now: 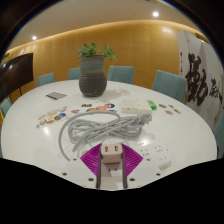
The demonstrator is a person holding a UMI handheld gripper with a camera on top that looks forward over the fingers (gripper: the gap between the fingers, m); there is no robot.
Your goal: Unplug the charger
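Note:
A white cube charger (111,152) sits between my gripper's (111,160) two magenta pads (93,158), which press on both of its sides. A white block with two dark slots, probably the socket strip (111,172), lies directly under the charger; I cannot tell whether the charger is still seated in it. A coiled grey-white cable (100,127) lies on the white table (40,140) just beyond the fingers.
A small white object (156,152) lies just right of the fingers. A potted plant in a grey ribbed pot (92,72) stands at the table's far side. Small items and cards (60,115) are scattered ahead. Teal chairs (120,73) ring the table.

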